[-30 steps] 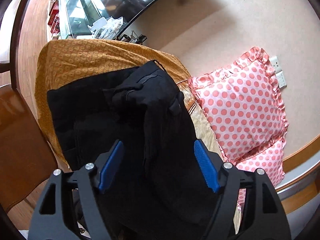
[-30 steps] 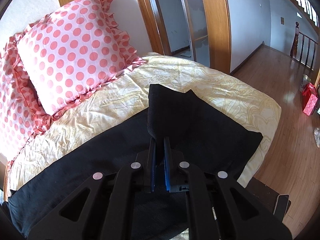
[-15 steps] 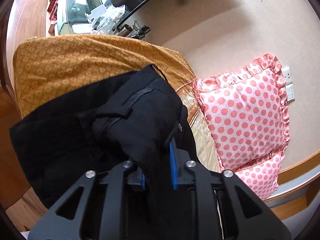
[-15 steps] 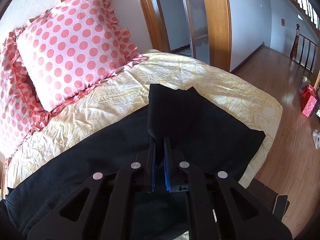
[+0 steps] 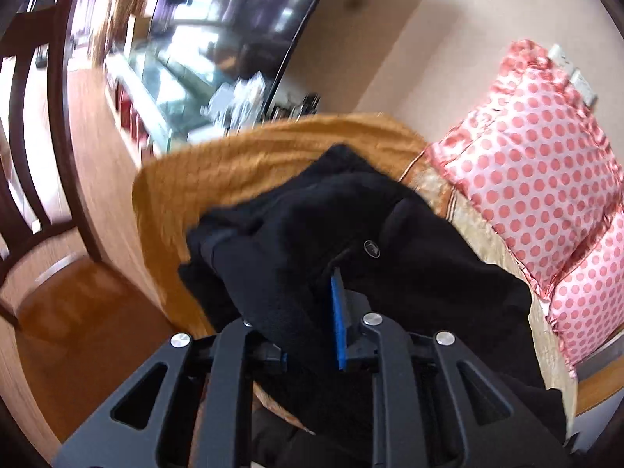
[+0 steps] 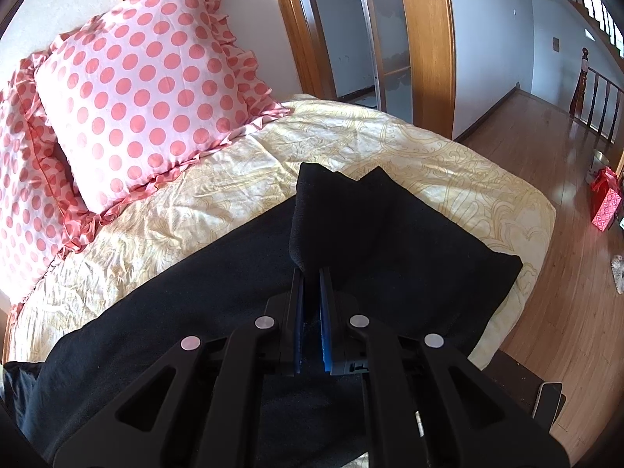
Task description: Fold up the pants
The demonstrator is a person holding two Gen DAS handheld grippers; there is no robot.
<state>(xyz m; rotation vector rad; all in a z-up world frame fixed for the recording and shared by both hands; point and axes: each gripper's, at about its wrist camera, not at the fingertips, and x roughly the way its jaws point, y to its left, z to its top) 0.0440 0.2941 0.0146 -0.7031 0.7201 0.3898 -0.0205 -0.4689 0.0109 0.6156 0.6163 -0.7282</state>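
While the black pants (image 6: 218, 312) lay stretched across the bed (image 6: 390, 148), their fabric looked soft, matte and slightly fuzzy, set against a pale yellow bedspread with a crinkled, faintly patterned sheen. The right hand-held gripper (image 6: 311, 312) had its blue-padded jaws drawn narrow onto a raised fold of the pants, which stood up in a blunt peak just beyond the fingertips, while the rest of the cloth spread flat to either side and reached the bed's near edge. In the blurred left wrist view, the left hand-held gripper (image 5: 312, 312) had a thick bunched wad of the same pants (image 5: 331, 234) between its jaws, which were easing slightly apart with the cloth between them; the wad hid one pad entirely and draped over the fingers, and a small round button showed on the fabric just above the visible blue pad (image 5: 338, 319). Behind that bundle lay an ochre, knobbly textured blanket (image 5: 241, 156) over the bed's far end. Two glossy pink pillows (image 6: 148, 89) with coral polka dots and ruffled edges leaned against the wall at the head of the bed, well apart from the pants. A dark wooden chair (image 5: 58, 195) stood beside the bed on the wooden floor (image 6: 565, 253), and a red gift bag (image 6: 604, 202) sat on the floor beyond the bed.
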